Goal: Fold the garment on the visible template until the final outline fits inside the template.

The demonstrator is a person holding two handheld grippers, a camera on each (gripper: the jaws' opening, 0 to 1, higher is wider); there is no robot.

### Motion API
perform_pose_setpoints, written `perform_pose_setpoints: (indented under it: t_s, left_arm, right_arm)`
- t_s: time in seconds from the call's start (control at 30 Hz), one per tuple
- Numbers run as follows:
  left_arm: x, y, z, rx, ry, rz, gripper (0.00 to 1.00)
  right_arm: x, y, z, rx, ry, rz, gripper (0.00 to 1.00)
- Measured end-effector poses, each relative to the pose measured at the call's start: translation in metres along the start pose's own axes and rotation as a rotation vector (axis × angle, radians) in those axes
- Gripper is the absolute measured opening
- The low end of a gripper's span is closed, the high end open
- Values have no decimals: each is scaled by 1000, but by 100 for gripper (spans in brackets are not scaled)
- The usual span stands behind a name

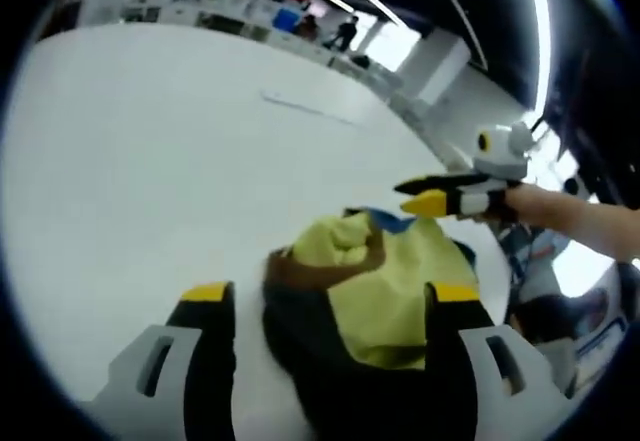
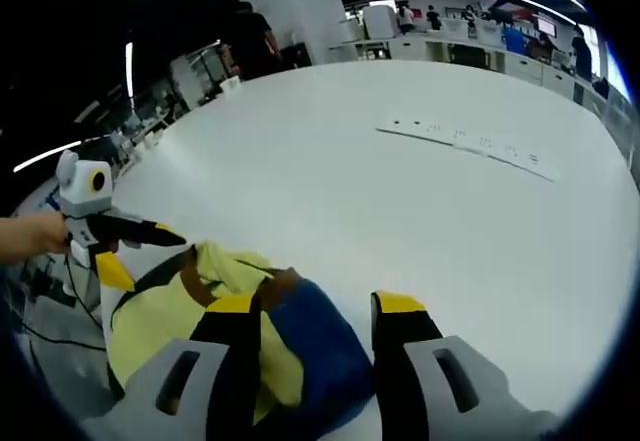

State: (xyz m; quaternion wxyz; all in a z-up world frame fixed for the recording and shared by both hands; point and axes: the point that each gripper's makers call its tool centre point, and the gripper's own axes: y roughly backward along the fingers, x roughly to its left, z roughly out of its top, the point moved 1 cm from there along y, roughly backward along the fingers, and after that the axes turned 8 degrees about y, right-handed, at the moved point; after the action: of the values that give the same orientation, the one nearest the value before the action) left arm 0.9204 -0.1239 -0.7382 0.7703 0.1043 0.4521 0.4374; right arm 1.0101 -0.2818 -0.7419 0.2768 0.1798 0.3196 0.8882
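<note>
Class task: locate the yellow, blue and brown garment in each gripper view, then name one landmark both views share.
Left gripper view: the garment lies low and centre, bunched on the white table, between this view's jaws.
Right gripper view: the garment sits bottom left, partly behind the left jaw.
Shared landmark: the long white strip lying farther back on the table.

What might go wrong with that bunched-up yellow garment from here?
The garment lies crumpled in a heap, so a fold started now may trap creases. It also sits close to the table edge and might slide off. The left gripper and right gripper both stand open around the bundle and might seize several layers at once.
</note>
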Motion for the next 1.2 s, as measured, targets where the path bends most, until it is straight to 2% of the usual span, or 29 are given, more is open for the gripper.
perform_pose_setpoints:
  t_s: [0.13, 0.27, 0.53, 0.63, 0.73, 0.9, 1.2]
  left_arm:
    - [2, -1, -6, 14, 21, 3, 73]
    - [3, -1, -8, 18, 33, 3, 71]
    - [4, -3, -3, 0, 62, -6, 67]
    - [5, -3, -3, 0, 67, -5, 64]
    - [5, -3, -4, 8, 97, -7, 60]
    - [7, -3, -10, 44, 134, -18, 49]
    - [13, -2, -19, 85, 162, 7, 29]
  right_arm:
    - [-1, -3, -4, 15, -1, 3, 43]
    - [-3, -7, -9, 28, -2, 10, 38]
    - [-3, -16, -23, 83, 5, 29, 33]
    - [-6, -21, -21, 76, -2, 25, 27]
    - [-7, -26, -23, 71, -16, 24, 20]
    - [0, -28, -26, 87, -37, 46, 2]
    - [4, -19, -22, 83, -29, 38, 2]
